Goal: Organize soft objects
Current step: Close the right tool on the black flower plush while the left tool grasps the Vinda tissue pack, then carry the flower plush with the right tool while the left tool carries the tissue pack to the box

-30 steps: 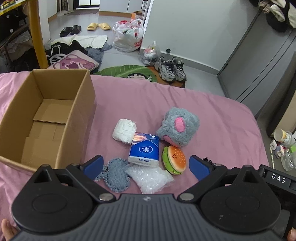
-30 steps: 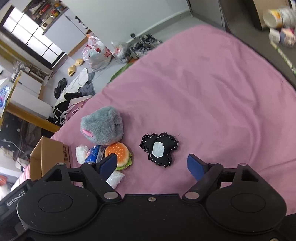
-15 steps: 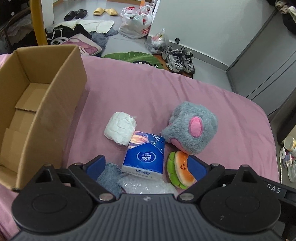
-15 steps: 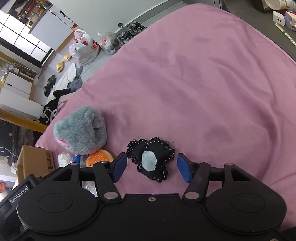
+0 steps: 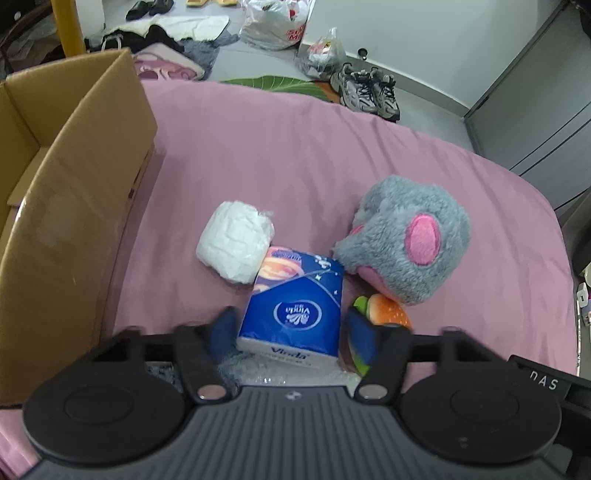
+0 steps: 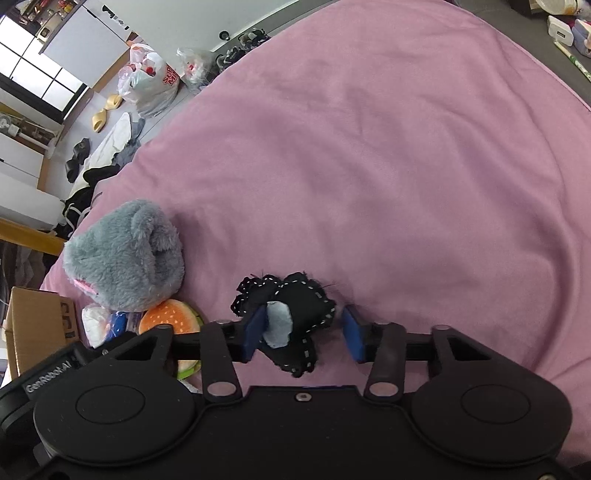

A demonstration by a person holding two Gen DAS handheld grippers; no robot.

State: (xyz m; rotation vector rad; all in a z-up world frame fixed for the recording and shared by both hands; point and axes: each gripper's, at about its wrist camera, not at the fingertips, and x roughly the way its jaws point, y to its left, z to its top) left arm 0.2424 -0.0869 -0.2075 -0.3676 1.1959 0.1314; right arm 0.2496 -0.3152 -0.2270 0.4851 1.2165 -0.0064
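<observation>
On the pink bedcover (image 5: 295,147) a blue Vinda tissue pack (image 5: 295,310) stands between the fingers of my left gripper (image 5: 290,330), which is open with a thin gap on each side. Around the pack lie a white wrapped bundle (image 5: 236,242), a grey plush with a pink ear (image 5: 406,243) and a burger plush (image 5: 388,310). An open cardboard box (image 5: 74,206) stands to the left. My right gripper (image 6: 303,334) is open around a black stitched plush with a pale patch (image 6: 299,317). Its left finger touches the patch and its right finger stands just clear.
A clear plastic bag (image 5: 258,373) and a denim patch (image 5: 162,369) lie partly hidden under the left gripper. Past the bed's far edge are shoes (image 5: 365,90) and plastic bags (image 5: 273,26) on the floor. A grey cabinet (image 5: 535,92) stands at the right.
Both grippers moved forward and down. The left one's jaws narrowed around the tissue pack. The right one's jaws narrowed around the black plush, which now sits between them.
</observation>
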